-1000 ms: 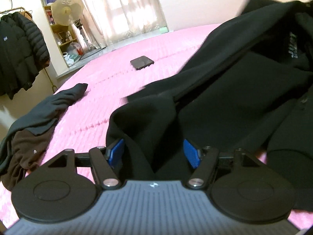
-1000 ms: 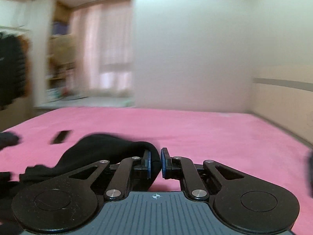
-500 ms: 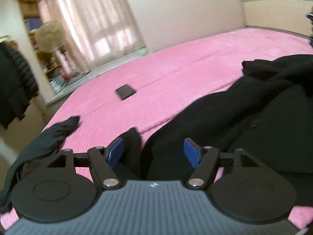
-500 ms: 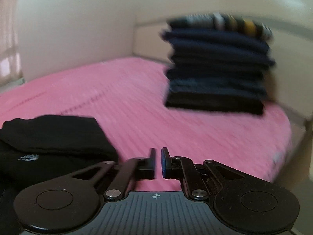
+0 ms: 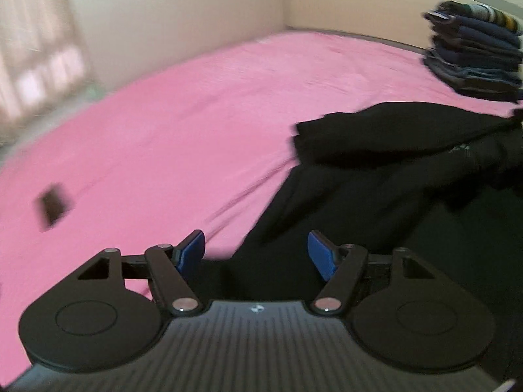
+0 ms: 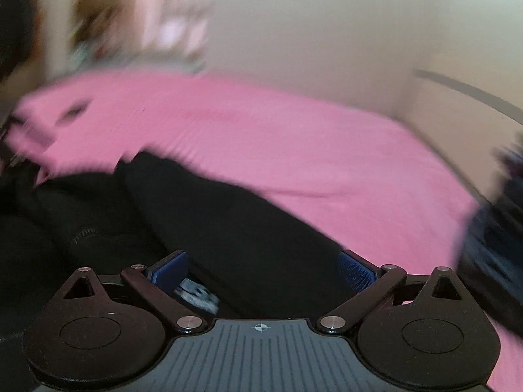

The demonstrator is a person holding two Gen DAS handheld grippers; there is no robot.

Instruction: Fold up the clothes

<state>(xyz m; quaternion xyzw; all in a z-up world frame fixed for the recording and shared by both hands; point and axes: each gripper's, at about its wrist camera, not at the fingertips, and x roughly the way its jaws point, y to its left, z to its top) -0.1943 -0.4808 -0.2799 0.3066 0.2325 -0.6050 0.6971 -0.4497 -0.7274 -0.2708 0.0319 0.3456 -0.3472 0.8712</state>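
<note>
Black garment (image 5: 376, 189), rumpled, part-folded, on pink bed (image 5: 196, 114); folded clothes stack (image 5: 474, 52) at far right.

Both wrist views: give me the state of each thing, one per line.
left gripper: open, holding nothing.
right gripper: open, over the garment.
black garment: unfolded, lying rumpled on the bed.
stack of clothes: folded, piled on the bed.
pink bed cover: spread flat.
</note>
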